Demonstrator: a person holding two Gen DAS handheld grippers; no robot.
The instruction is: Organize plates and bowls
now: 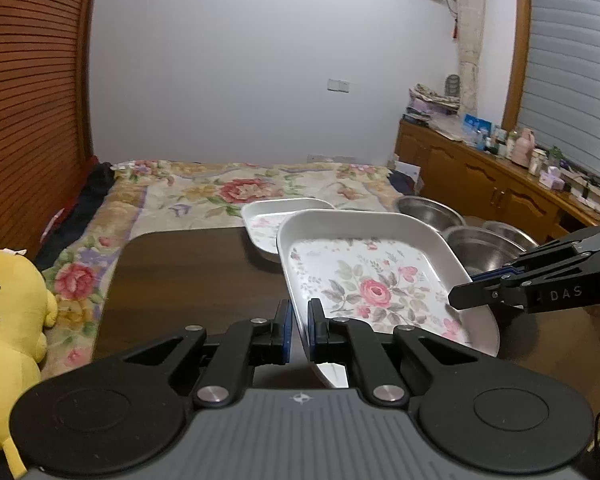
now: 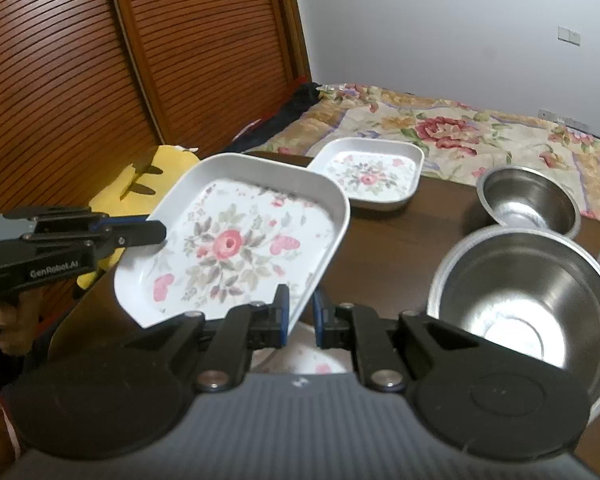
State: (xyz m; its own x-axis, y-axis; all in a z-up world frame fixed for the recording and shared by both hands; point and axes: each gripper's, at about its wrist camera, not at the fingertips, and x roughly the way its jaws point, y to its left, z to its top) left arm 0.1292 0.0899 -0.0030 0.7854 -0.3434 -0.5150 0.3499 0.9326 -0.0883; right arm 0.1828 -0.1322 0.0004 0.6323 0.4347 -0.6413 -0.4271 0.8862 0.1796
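A white rectangular plate with a rose print (image 1: 364, 280) (image 2: 228, 244) hangs tilted above the dark wooden table (image 1: 188, 272) (image 2: 388, 240). My left gripper (image 1: 300, 320) (image 2: 160, 232) is shut on one rim of it. On the opposite rim my right gripper (image 2: 301, 312) (image 1: 460, 298) is shut as well. A second floral plate (image 1: 268, 220) (image 2: 372, 176) lies flat at the table's far edge. Three steel bowls (image 1: 428, 208) (image 1: 476, 248) (image 1: 508, 232) stand at the right; the nearest one (image 2: 520, 300) is large. Part of another floral dish (image 2: 316, 362) shows under my right gripper.
A bed with a floral blanket (image 1: 220, 192) (image 2: 480, 132) lies beyond the table. A yellow plush toy (image 1: 8, 320) (image 2: 148, 184) sits at the left. Slatted wooden doors (image 2: 100, 80) stand on the left, and a cluttered wooden cabinet (image 1: 500, 184) on the right. A hand (image 2: 12, 320) holds the left gripper.
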